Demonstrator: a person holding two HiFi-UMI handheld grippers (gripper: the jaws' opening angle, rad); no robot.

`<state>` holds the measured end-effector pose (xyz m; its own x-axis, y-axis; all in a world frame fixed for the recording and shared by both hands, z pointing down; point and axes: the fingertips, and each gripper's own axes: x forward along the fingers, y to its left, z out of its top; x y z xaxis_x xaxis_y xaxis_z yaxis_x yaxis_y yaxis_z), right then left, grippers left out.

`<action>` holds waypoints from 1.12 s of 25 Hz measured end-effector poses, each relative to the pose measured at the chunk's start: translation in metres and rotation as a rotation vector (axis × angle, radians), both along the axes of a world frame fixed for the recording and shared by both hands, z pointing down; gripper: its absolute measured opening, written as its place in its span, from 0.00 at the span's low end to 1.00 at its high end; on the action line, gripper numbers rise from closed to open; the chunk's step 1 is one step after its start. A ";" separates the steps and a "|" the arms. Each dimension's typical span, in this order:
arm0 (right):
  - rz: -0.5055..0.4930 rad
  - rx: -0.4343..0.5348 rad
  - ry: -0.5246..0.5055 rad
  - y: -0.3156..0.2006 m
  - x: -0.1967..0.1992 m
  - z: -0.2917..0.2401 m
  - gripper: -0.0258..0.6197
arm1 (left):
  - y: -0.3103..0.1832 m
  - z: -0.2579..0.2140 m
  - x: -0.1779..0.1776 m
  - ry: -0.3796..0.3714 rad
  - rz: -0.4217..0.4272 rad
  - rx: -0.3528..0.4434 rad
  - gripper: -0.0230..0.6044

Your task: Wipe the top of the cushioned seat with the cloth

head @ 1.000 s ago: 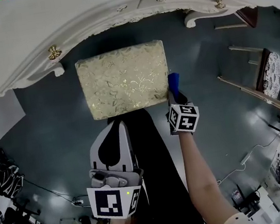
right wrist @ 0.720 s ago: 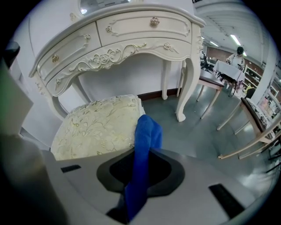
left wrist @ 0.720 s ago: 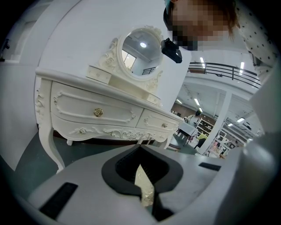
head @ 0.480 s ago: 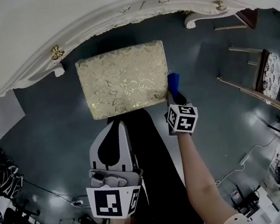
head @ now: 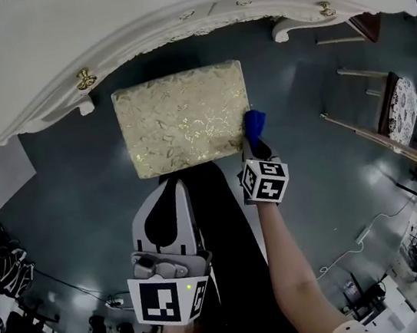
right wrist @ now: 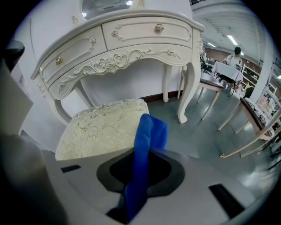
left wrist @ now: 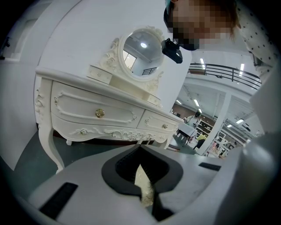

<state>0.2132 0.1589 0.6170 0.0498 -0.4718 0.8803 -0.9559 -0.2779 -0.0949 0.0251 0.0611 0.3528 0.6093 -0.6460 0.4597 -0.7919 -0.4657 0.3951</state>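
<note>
The cushioned seat (head: 183, 119) is a cream and gold brocade stool on the dark floor, below the dressing table. My right gripper (head: 254, 141) is shut on a blue cloth (head: 254, 122), which stands up from the jaws right at the seat's right front corner. In the right gripper view the cloth (right wrist: 149, 132) hangs folded over my right gripper (right wrist: 139, 176), with the seat (right wrist: 103, 129) just ahead and to the left. My left gripper (head: 169, 191) hovers short of the seat's front edge, jaws shut and holding nothing. In its own view my left gripper (left wrist: 142, 176) shows only a sliver of the seat (left wrist: 146, 190).
A white carved dressing table (head: 134, 33) curves round behind the seat, its mirror (left wrist: 141, 52) above the drawers and a leg (right wrist: 186, 88) to the seat's right. A wooden chair (head: 397, 106) stands at the far right. A cable (head: 360, 244) lies on the floor.
My right gripper has shifted a little left with the blue cloth, closing on the seat's right edge. The left gripper has stayed put.
</note>
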 end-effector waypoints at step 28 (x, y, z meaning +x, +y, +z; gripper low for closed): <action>-0.094 0.018 -0.010 -0.017 -0.070 -0.008 0.13 | -0.009 -0.009 -0.042 0.023 -0.041 0.025 0.03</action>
<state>0.1429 0.1417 0.6095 -0.0043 -0.4897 0.8719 -0.9765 -0.1856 -0.1091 -0.0174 0.0524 0.3435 0.5926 -0.6819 0.4288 -0.8011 -0.4433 0.4022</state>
